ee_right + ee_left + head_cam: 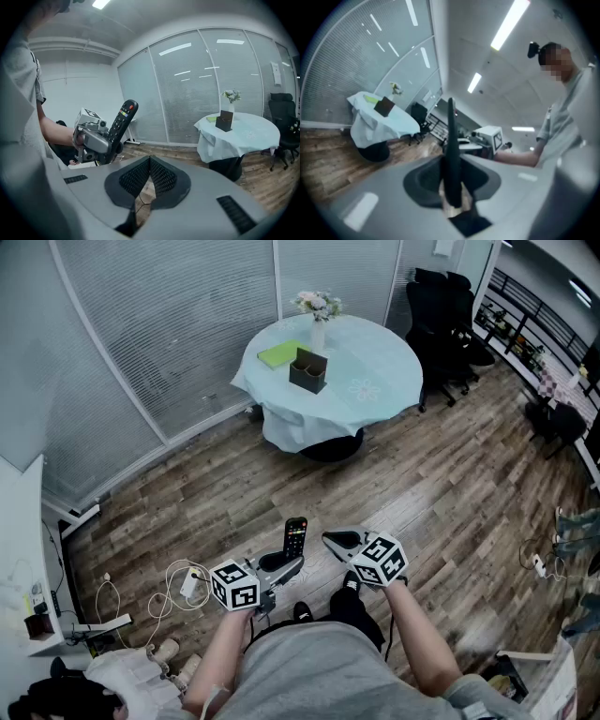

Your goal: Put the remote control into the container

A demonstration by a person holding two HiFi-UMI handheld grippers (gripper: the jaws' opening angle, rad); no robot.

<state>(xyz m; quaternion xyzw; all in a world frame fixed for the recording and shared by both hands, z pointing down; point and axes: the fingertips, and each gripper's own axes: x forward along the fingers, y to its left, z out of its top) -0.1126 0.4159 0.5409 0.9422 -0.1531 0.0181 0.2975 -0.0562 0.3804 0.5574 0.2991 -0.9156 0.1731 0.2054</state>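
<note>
A black remote control (295, 536) stands upright in my left gripper (284, 567), whose jaws are shut on its lower end. In the left gripper view the remote (451, 150) shows edge-on, pinched between the pads. My right gripper (330, 542) hovers just right of it, shut with nothing in it; its pads (157, 177) meet in the right gripper view, where the held remote (120, 124) is at the left. The dark open container (307, 371) stands on a round table (375, 367) across the room, also seen as the container (224, 121) far ahead.
The table carries a green pad (278, 354) and a flower vase (317, 313). Black office chairs (448, 310) stand behind it. Glass walls with blinds (178, 324) run along the left. White cables (173, 587) lie on the wooden floor near my feet.
</note>
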